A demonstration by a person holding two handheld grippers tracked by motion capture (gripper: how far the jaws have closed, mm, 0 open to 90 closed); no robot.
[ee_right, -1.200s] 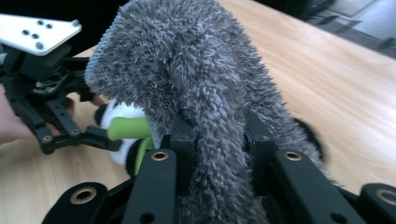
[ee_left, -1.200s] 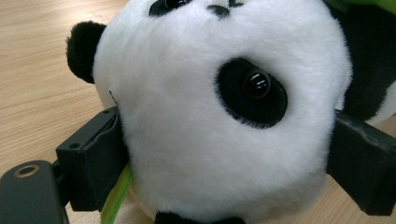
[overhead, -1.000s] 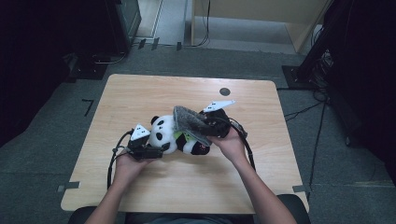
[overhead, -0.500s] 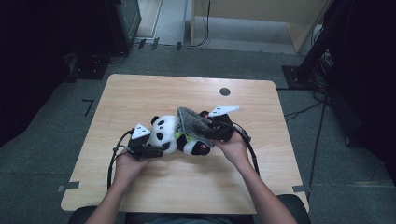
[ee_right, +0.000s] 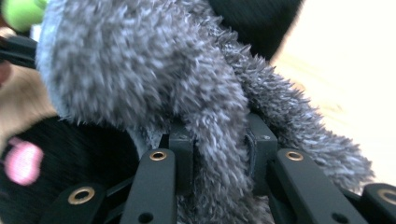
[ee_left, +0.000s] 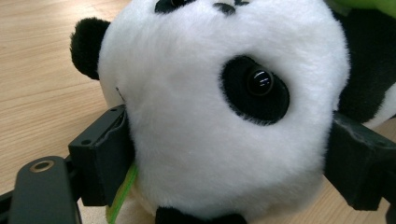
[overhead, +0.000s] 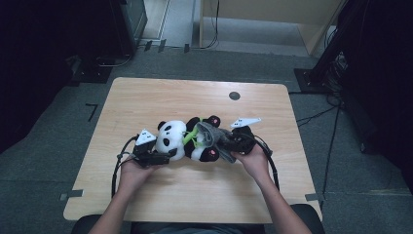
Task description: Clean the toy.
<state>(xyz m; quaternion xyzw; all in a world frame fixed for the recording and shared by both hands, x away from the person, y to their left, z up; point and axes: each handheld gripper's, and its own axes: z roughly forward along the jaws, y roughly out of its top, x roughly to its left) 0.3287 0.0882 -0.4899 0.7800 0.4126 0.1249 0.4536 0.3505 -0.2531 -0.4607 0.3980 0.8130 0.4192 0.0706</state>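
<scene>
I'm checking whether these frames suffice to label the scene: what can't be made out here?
- Grey fuzzy cloth: right gripper view is blurred and cuts it off at the edges; whole shape unclear.
- Panda body: left gripper view, hidden behind its own head.
- Panda's lower half: high view, covered by the cloth.
- Dark round spot on the table: high view, too small to identify.

plush panda [overhead: 171,140], grey cloth [overhead: 210,133], wooden table [overhead: 146,100]

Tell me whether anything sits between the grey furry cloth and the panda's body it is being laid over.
Nothing visible does. The grey furry cloth, pinched in the right gripper, already lies against the panda at its black legs. The left gripper clamps the panda's head, well clear of the cloth.
</scene>
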